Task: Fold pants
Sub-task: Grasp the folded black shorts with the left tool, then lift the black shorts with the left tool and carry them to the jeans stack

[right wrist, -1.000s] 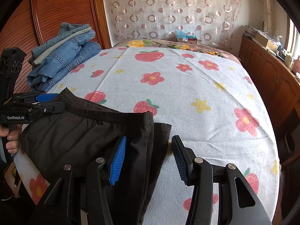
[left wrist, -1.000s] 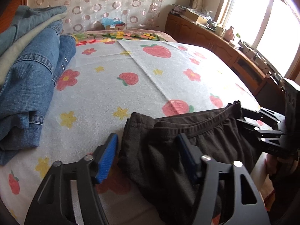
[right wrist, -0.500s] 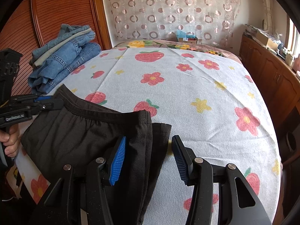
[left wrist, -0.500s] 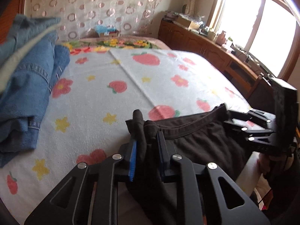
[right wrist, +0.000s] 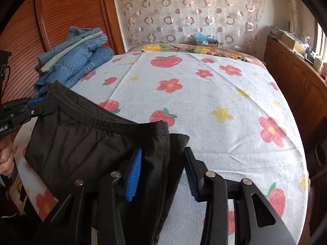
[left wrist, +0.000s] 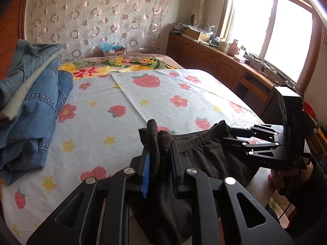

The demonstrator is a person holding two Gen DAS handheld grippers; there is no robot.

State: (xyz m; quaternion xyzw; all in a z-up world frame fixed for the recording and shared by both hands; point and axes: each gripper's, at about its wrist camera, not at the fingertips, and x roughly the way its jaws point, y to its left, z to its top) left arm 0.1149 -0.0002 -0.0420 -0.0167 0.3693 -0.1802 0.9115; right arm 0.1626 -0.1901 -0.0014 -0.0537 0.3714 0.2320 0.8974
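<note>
1. Right now my left gripper is clamped on the waistband corner of the dark pants; a bunched bit of cloth sticks up betw. the blue pads.
2. Its jaws just closed in; cloth is pinched tight.
3. My right gripper sits at the opp. waistband corner. Jaws have just been closing; fabric lies betw. them, left pad against the cloth, right pad looks just clear of it, so not gripping yet.
4. Pants lie at the near edge of the bed, waistband stretched betw. both grippers and facing the far end, legs dropping off the near side out of view.
5. Bed cover has a strawberry + flower print.
6. Stack of folded jeans sits on the bed's left side, well apart from the pants.
</note>
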